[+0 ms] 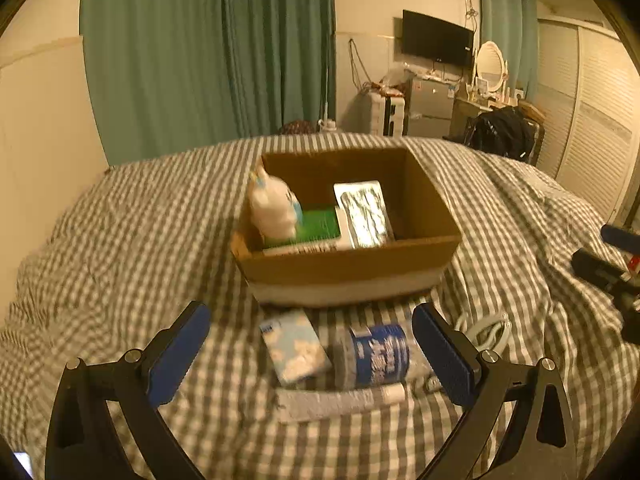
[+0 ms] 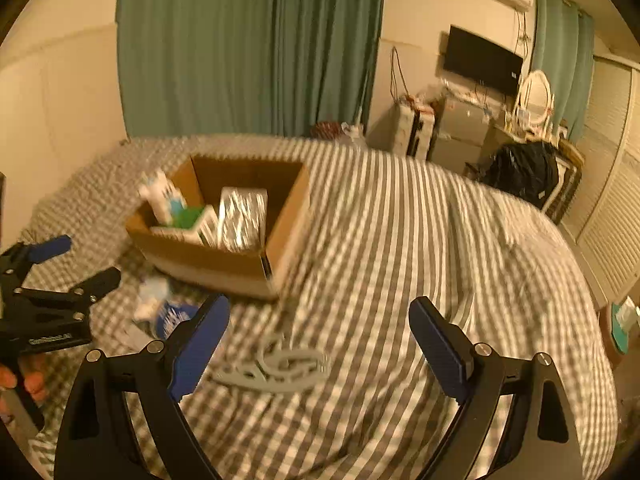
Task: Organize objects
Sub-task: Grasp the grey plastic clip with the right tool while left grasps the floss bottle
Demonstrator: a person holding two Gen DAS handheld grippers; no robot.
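A cardboard box (image 1: pixel 352 268) (image 2: pixel 224 260) sits on the checked bed, holding a white bottle (image 1: pixel 272 210), a green pack (image 1: pixel 320 222) and a silver foil pack (image 1: pixel 364 214). In front of the box lie a light blue tissue pack (image 1: pixel 296 346), a blue-labelled jar (image 1: pixel 380 354) on its side and a grey tube (image 1: pixel 340 402). My left gripper (image 1: pixel 312 354) hangs open over these, holding nothing. A coiled white cable (image 2: pixel 280 364) (image 1: pixel 488 330) lies on the bedspread between the fingers of my open right gripper (image 2: pixel 320 346).
The checked bedspread (image 2: pixel 420 260) spreads wide to the right of the box. Green curtains (image 1: pixel 208 48), a wall TV (image 1: pixel 438 38), a small fridge and a dresser with a mirror stand beyond the bed. A hand (image 2: pixel 24 380) holds the left gripper's handle.
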